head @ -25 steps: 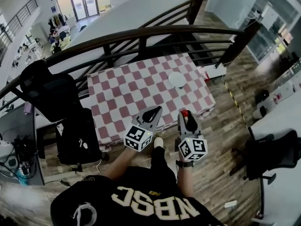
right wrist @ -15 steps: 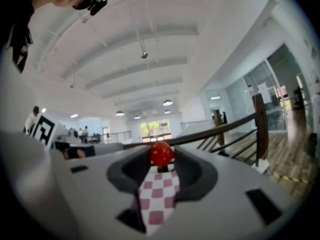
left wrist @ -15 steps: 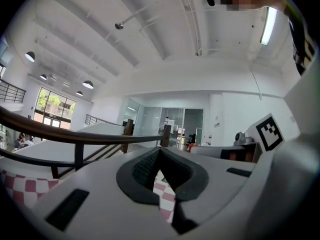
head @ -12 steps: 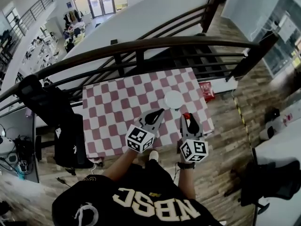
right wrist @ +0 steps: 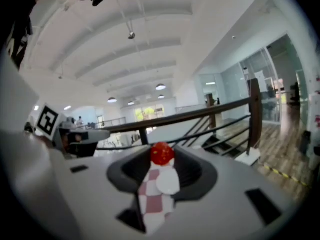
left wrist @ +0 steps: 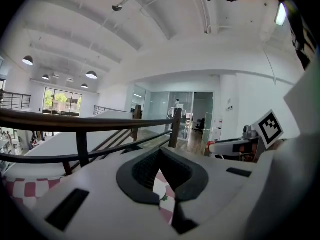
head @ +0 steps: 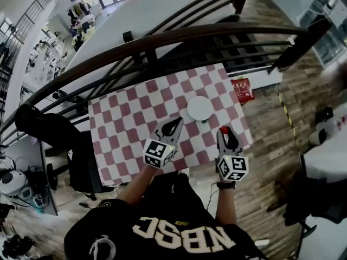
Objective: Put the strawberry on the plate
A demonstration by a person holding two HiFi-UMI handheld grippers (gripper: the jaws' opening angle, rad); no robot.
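Observation:
A red strawberry [right wrist: 162, 154] sits pinched between the tips of my right gripper [right wrist: 163, 159], which is shut on it. In the head view the strawberry [head: 223, 130] and right gripper [head: 226, 134] hover over the near right part of the checkered table [head: 124, 129]. The white plate [head: 200, 109] lies left of and beyond that gripper, and it shows below the strawberry as a white plate [right wrist: 169, 182]. My left gripper [head: 174, 124] hangs just near-left of the plate. Its jaws meet at the tips with nothing in them [left wrist: 160, 151].
A dark curved railing [head: 162, 39] runs behind the table. A red box [head: 242, 88] lies on the floor at the table's far right corner. A black chair [head: 49, 126] stands to the left. Wooden floor lies right of the table.
Both grippers have come forward from the table's near edge to over the cloth, closer to the plate. The strawberry has stayed in the right gripper.

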